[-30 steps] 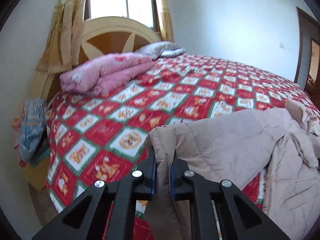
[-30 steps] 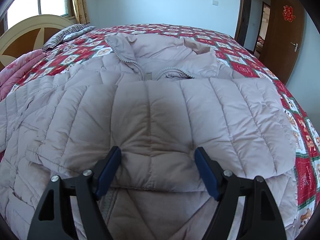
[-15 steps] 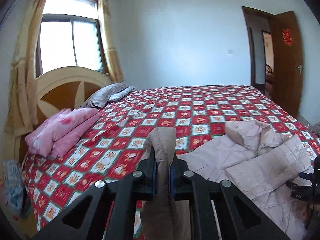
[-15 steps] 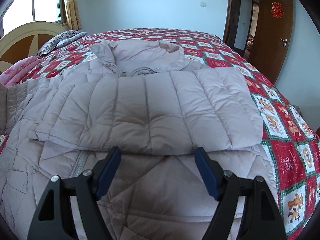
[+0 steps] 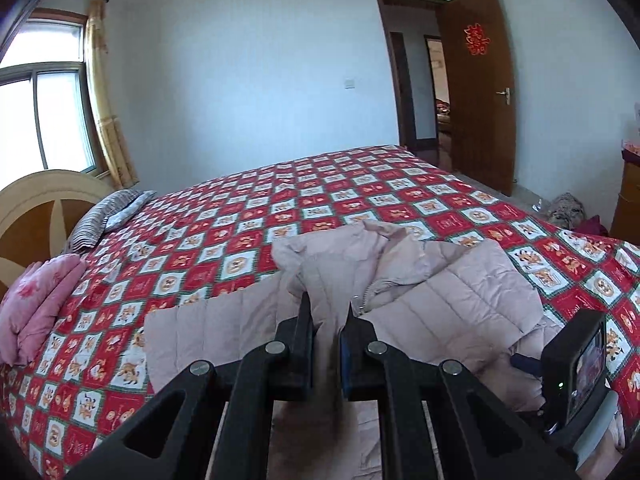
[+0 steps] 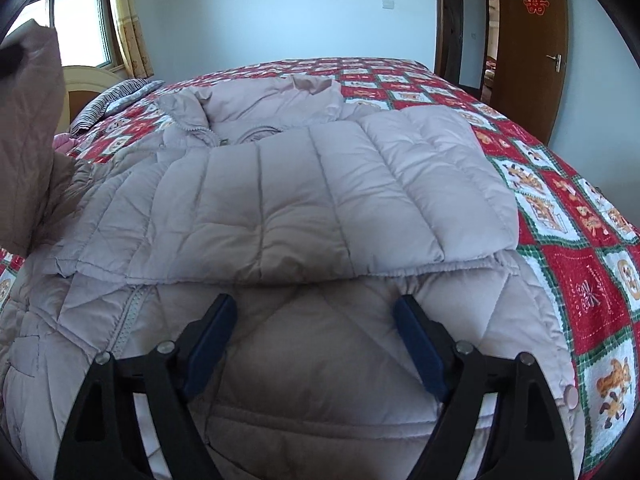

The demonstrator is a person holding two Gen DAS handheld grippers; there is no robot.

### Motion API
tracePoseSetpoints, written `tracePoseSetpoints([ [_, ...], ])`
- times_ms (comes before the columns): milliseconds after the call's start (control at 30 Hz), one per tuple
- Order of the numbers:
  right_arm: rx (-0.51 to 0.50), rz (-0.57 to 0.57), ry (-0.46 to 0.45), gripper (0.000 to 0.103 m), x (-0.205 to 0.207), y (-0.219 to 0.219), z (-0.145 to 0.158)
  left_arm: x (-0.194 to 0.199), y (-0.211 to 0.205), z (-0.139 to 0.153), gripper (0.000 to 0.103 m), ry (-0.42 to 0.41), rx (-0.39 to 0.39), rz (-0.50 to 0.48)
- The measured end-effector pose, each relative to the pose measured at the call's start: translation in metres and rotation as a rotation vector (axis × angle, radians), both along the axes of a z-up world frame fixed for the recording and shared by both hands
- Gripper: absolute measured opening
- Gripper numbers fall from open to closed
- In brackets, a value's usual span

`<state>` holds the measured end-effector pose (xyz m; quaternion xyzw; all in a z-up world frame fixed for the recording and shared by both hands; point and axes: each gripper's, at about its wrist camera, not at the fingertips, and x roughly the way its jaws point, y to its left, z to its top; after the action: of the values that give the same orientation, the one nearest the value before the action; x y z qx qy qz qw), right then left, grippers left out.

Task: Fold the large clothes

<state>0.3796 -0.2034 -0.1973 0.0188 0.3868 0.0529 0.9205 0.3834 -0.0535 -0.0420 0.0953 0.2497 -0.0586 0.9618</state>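
— Where does the down jacket (image 6: 304,200) lie?

— Spread across the red patterned bedspread (image 5: 360,200), collar (image 6: 256,100) toward the far side, hem toward both grippers. Its long axis runs away from the right wrist camera, straight ahead of the jaws. One sleeve (image 6: 360,200) is already folded crosswise over the chest.

— And the left gripper (image 5: 327,312)?

— Its jaws are pinched together on a fold of the jacket's pink fabric — the cloth rises between the fingers and blocks the middle of that view. In the right wrist view a lifted flap (image 6: 28,140) hangs at the left edge, which I judge to be the piece the left gripper carries.

— The right gripper (image 6: 314,320)?

— Jaws well apart, and they have just been opening wider. Nothing is gripped; the fingers hover just over the quilted lower panel, near the hem, with the folded sleeve's edge just beyond the tips.

— So what does the coming move turn on?

— The lifted part sits to the left of the jacket's body, and the laid sleeve lies to the right of it. I'd judge the left hand is the one to bring its cloth across the long axis, onto the chest — the right is nearer the hem and free to steady it.
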Motion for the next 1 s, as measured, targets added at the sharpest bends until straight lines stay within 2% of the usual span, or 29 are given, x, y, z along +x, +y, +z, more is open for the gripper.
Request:
tracePoseSetpoints([
  [167,-0.021,-0.006,-0.010,0.088,-0.003,0.003,-0.002,0.015,-0.020,-0.020,0.010,0.025,0.009,-0.031],
  [233,-0.014,-0.007,-0.011,0.089,-0.003,0.002,-0.003,0.021,-0.019,-0.028,0.013,0.031,0.011,-0.017],
  [300,-0.009,-0.008,-0.012,0.090,-0.003,0.001,-0.003,0.029,-0.020,-0.038,0.021,0.057,0.005,-0.027],
  [333,-0.008,-0.008,-0.013,0.090,-0.002,0.000,-0.004,0.030,-0.021,-0.042,0.036,0.067,0.006,-0.026],
  [367,-0.009,-0.008,-0.014,0.090,-0.002,0.000,-0.004,0.032,-0.020,-0.046,0.059,0.071,0.012,-0.017],
  [433,-0.013,-0.010,-0.017,0.090,-0.003,0.001,-0.004,0.031,-0.018,-0.049,0.084,0.043,0.031,0.014],
  [500,-0.019,-0.012,-0.019,0.090,-0.003,0.002,-0.004,0.028,-0.016,-0.051,0.085,0.015,0.046,0.011],
  [567,-0.021,-0.013,-0.021,0.090,-0.003,0.002,-0.004,0.027,-0.012,-0.054,0.085,0.021,0.053,0.010],
  [767,-0.003,-0.011,-0.027,0.090,-0.004,0.000,-0.003,0.025,0.025,-0.055,0.086,0.024,0.019,0.063],
  [933,0.152,-0.038,-0.047,0.090,-0.019,-0.020,0.012,0.028,0.076,-0.073,0.086,0.010,0.137,0.201],
  [1000,0.205,-0.033,-0.062,0.089,-0.024,-0.023,0.024,0.033,0.105,-0.085,0.086,0.037,0.146,0.262],
])
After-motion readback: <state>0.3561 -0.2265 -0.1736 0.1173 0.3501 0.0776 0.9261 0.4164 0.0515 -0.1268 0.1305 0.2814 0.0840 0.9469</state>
